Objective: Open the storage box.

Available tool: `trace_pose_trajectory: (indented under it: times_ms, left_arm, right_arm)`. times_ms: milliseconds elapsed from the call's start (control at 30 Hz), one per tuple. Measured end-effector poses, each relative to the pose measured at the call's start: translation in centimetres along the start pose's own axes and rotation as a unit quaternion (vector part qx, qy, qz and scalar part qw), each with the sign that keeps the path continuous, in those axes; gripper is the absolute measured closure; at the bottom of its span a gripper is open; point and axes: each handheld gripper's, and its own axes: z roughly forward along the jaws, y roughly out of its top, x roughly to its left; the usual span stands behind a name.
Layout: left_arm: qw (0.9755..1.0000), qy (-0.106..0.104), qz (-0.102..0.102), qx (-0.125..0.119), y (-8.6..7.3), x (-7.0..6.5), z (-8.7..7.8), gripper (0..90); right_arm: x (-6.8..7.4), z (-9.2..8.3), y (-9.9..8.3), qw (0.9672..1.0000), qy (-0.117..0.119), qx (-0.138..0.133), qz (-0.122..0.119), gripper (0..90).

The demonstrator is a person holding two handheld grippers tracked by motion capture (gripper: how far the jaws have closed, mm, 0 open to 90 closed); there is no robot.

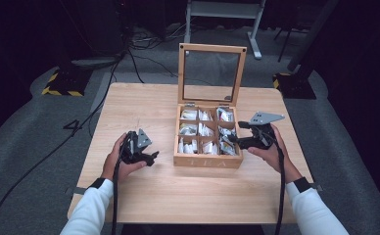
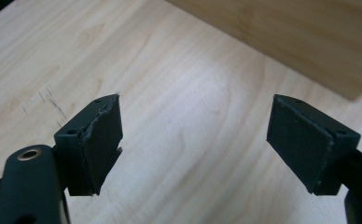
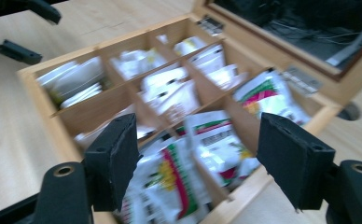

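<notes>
**Right claw poised over the tea box, sachets waiting**

The wooden surface point(image 1: 144, 196) carries one thing, set a little toward three o'clock of its middle: a wooden tea box point(image 1: 207, 160) with its glass-paned lid point(image 1: 211, 73) standing upright at the twelve o'clock edge. Inside, dividers split it into a grid of compartments, each packed with tea sachets point(image 3: 216, 140); in the right claw view those nearest the camera carry red and green print, though motion blur hides the lettering.

The right claw point(image 1: 236, 139) hangs over the box's three o'clock side, jaws spread wide and empty, with the printed sachets between them and below. The left claw point(image 1: 153, 157) sits near nine o'clock of the box, well apart from it, jaws likewise spread with nothing between them, just above bare wood.

The step in hand looks like picking a sachet from a near compartment. To do it well, I judge the right claw should come down straight, one jaw on each flat face of a single sachet, clear of the dividers, and pinch its upper edge rather than dig deep. A slow vertical lift should keep neighbouring sachets from dragging out. The left claw could steady the box's nine o'clock wall if it slides.
</notes>
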Motion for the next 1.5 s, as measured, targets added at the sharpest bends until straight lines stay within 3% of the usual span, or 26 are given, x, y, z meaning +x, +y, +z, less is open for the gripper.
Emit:
trace_pose_trajectory:
  times_ms: [67, 167, 200, 267, 467, 633, 800, 867, 1000, 1067, 1133, 1233, 1400, 1500]
  left_arm:
    - [1.0000, -0.002, 0.005, 0.004, -0.7, -0.6, -0.2, 18.5]
    - [0.9984, -0.053, -0.005, 0.021, -1.2, -1.1, -0.6, 18.1]
    - [0.9983, -0.055, -0.006, 0.017, -1.4, -1.4, -0.8, 19.1]
    - [0.9994, -0.030, 0.011, 0.009, -1.9, -2.3, -1.3, 16.4]
    - [0.9985, -0.042, 0.031, 0.019, -3.6, -4.3, -1.6, 16.8]
    - [0.9991, -0.034, 0.023, 0.005, -4.6, -5.2, -2.0, 16.6]
    - [0.9988, -0.048, -0.004, -0.013, -5.6, -5.2, -2.3, 16.6]
    - [0.9984, -0.050, -0.024, -0.014, -6.2, -5.1, -2.5, 16.5]
    - [0.9981, -0.051, -0.029, -0.016, -6.8, -5.0, -3.0, 16.5]
    - [0.9973, -0.058, -0.041, -0.021, -7.3, -4.7, -3.1, 16.3]
    - [0.9957, -0.063, -0.068, -0.011, -7.8, -4.4, -3.4, 16.0]
    - [0.9928, -0.068, -0.098, -0.004, -8.6, -4.1, -4.0, 16.0]
    - [0.9929, -0.061, -0.102, -0.002, -9.2, -4.0, -4.5, 15.9]
    - [0.9928, -0.060, -0.104, -0.002, -9.2, -4.0, -4.5, 15.8]
  right_arm:
    - [0.9, 0.0, -0.5, 0.9999, 0.012, 0.002, -0.009, 29.7]
    - [1.9, 0.3, -0.9, 0.9994, 0.024, 0.010, -0.021, 29.8]
    - [2.4, 0.4, -1.1, 0.9990, 0.030, 0.016, -0.027, 29.8]
    - [3.4, 0.9, -1.7, 0.9981, 0.034, 0.025, -0.044, 30.5]
    - [3.6, 1.7, -2.4, 0.9981, 0.015, 0.038, -0.045, 32.7]
    - [3.1, 2.1, -2.8, 0.9988, 0.006, 0.037, -0.030, 36.4]
    - [3.1, 2.6, -2.9, 0.9985, -0.003, 0.039, -0.038, 39.8]
    - [3.2, 2.6, -2.9, 0.9974, -0.009, 0.045, -0.055, 42.5]
    - [3.5, 2.4, -2.8, 0.9959, -0.010, 0.052, -0.073, 49.7]
    - [3.7, 2.4, -2.7, 0.9946, -0.014, 0.061, -0.083, 53.5]
    - [3.7, 2.5, -2.7, 0.9942, -0.016, 0.063, -0.085, 53.5]
    - [3.5, 2.3, -2.9, 0.9949, -0.016, 0.067, -0.074, 55.2]
    - [3.3, 2.4, -3.1, 0.9949, -0.005, 0.074, -0.068, 66.0]
    - [3.3, 2.9, -3.2, 0.9934, -0.004, 0.092, -0.069, 72.2]
